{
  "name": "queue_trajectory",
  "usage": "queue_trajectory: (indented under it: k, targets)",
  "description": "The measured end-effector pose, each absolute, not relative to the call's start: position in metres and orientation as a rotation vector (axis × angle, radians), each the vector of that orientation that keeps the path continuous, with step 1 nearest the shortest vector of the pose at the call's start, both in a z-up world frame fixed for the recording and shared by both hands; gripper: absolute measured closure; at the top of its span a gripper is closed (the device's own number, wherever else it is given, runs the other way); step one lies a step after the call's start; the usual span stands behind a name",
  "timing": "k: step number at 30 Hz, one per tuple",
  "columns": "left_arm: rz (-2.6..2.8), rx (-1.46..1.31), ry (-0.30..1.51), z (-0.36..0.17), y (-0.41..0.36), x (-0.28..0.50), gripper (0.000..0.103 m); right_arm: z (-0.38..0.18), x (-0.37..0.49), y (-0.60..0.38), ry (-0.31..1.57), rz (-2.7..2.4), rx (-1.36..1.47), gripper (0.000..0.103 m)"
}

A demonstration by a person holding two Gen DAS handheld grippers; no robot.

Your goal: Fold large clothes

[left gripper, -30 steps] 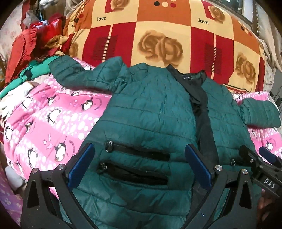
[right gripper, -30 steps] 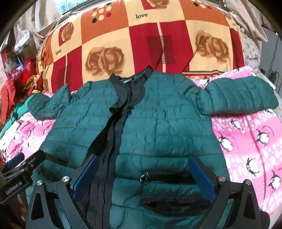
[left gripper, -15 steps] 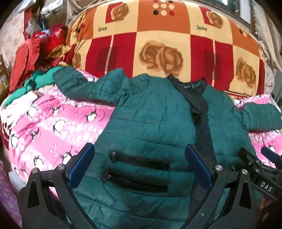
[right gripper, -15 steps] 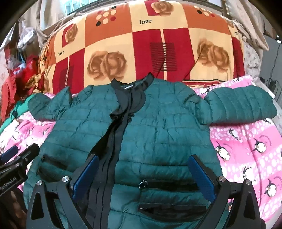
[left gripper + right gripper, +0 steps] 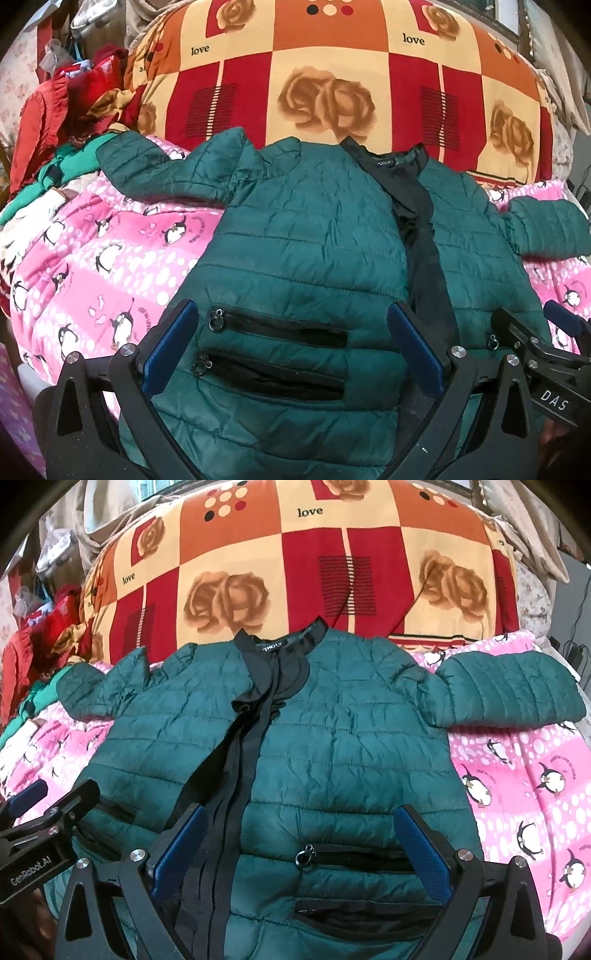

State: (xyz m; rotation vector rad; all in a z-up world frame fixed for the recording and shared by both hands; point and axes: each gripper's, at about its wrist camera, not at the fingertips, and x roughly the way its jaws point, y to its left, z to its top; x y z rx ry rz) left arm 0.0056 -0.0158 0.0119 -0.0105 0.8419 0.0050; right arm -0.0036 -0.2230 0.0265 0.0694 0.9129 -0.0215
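A dark green quilted jacket (image 5: 295, 251) with a black zip placket lies front up and spread out on a pink penguin blanket (image 5: 103, 266). It also shows in the right wrist view (image 5: 332, 746). Its left sleeve (image 5: 166, 170) and right sleeve (image 5: 509, 686) reach out sideways. My left gripper (image 5: 291, 339) is open and empty, over the jacket's left pockets near the hem. My right gripper (image 5: 299, 849) is open and empty, over the right pocket. Each gripper shows at the edge of the other's view.
A big red, orange and cream rose-patterned quilt (image 5: 332, 81) is piled behind the jacket. A heap of red and green clothes (image 5: 62, 122) lies at the far left. Pink blanket (image 5: 524, 782) shows on both sides of the jacket.
Both grippers have drawn back and risen a little, so more of the jacket and quilt shows. The jacket has not moved. Both grippers stay open.
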Motion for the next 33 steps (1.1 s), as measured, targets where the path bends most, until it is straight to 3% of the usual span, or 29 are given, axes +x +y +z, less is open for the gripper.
queue_trajectory:
  k: [12, 33]
  targets:
    - [0.027, -0.055, 0.779, 0.026, -0.002, 0.013, 0.001, 0.036, 0.006, -0.223, 0.887, -0.026, 0.06, 0.003]
    - [0.031, -0.003, 0.831, 0.019, -0.006, 0.018, 0.001, 0.027, 0.009, -0.226, 0.924, -0.022, 0.074, 0.003]
